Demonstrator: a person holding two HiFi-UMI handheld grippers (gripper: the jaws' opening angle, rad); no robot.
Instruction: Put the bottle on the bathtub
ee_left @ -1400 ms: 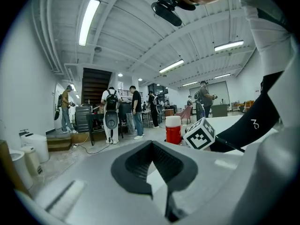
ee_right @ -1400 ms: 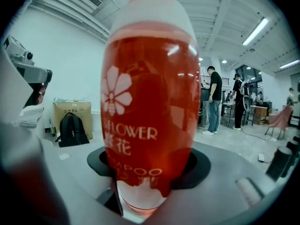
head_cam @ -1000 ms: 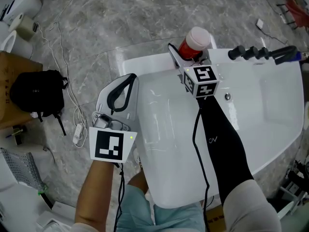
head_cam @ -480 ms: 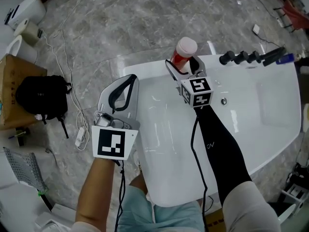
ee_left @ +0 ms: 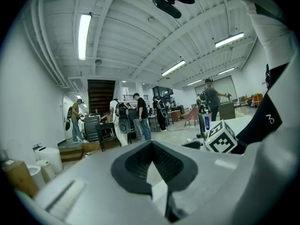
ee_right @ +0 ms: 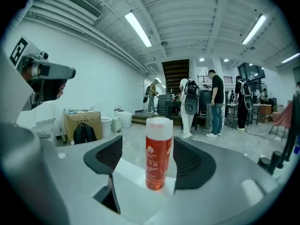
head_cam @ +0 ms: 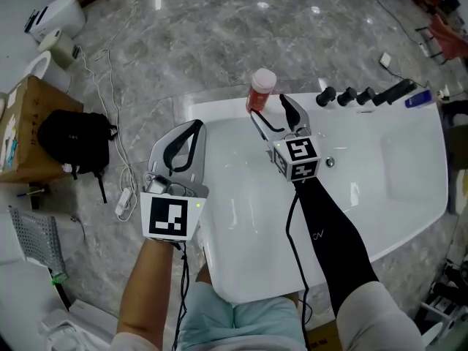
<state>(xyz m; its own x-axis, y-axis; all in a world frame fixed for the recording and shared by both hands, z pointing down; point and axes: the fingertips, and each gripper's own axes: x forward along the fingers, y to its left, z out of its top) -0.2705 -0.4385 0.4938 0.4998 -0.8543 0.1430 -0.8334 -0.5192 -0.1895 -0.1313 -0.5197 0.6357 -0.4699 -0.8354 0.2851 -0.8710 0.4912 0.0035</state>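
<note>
A red bottle (head_cam: 259, 92) with a white cap stands upright on the far rim of the white bathtub (head_cam: 409, 159). My right gripper (head_cam: 269, 110) is open just short of it, fingertips pointing at the bottle and not touching it. In the right gripper view the bottle (ee_right: 158, 153) stands on the tub rim (ee_right: 133, 175) between the spread jaws of my right gripper (ee_right: 150, 159), with a gap on each side. My left gripper (head_cam: 183, 141) hovers over the tub's left edge, shut and empty. In its own view the left gripper (ee_left: 152, 161) points into the room.
Black tap knobs (head_cam: 358, 95) and a blue bottle (head_cam: 420, 99) line the tub's far right rim. A black backpack (head_cam: 73, 141), a cardboard box (head_cam: 25, 130) and white cables (head_cam: 110, 159) lie on the floor at left. People stand in the distance (ee_right: 215, 109).
My right gripper opened off the bottle and drew back toward me, leaving the bottle standing on the rim. The left gripper has barely moved.
</note>
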